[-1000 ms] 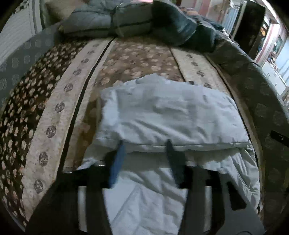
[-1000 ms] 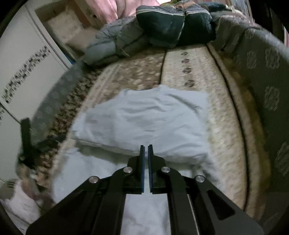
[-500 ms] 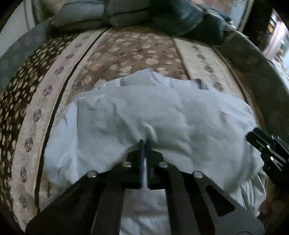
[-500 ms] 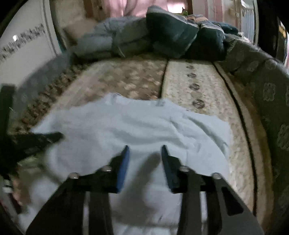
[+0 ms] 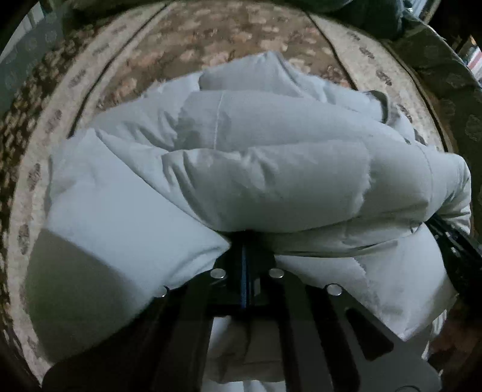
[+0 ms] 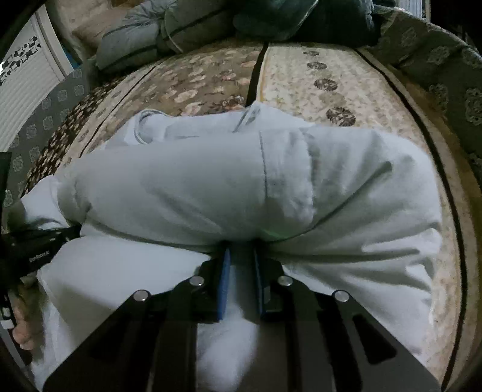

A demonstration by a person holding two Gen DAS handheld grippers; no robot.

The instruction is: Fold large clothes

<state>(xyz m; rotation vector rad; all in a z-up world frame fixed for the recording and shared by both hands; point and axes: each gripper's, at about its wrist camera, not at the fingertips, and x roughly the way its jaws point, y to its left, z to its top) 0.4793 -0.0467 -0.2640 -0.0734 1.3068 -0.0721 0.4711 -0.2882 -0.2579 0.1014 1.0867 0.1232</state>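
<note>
Left tool (image 5: 245, 265), lower centre of its view: blue pads pressed together to a thin line, tips buried under a thick fold of the white padded jacket (image 5: 241, 169). It appears clamped on the garment, though the pinch point itself is hidden by fabric.

Right tool (image 6: 241, 271), lower centre of its view: pads stand a narrow gap apart with white fabric bunched between them; it appears to grip the jacket, tips likewise covered by the fold.

Judgement on the step: a fold of the near edge is being carried over toward the far side. To do it well, both tools should travel level and at equal pace, so the padded layer lands square on the layer beneath and traps no air; release only once the edge rests flat.

Jacket: fills the middle of both views, rolled fold directly above and touching each tool, lower layer spread beneath them.

Beyond: the patterned bedspread (image 6: 316, 78) carries the jacket; piled bedding (image 6: 211, 24) lies at the top of the frame.
</note>
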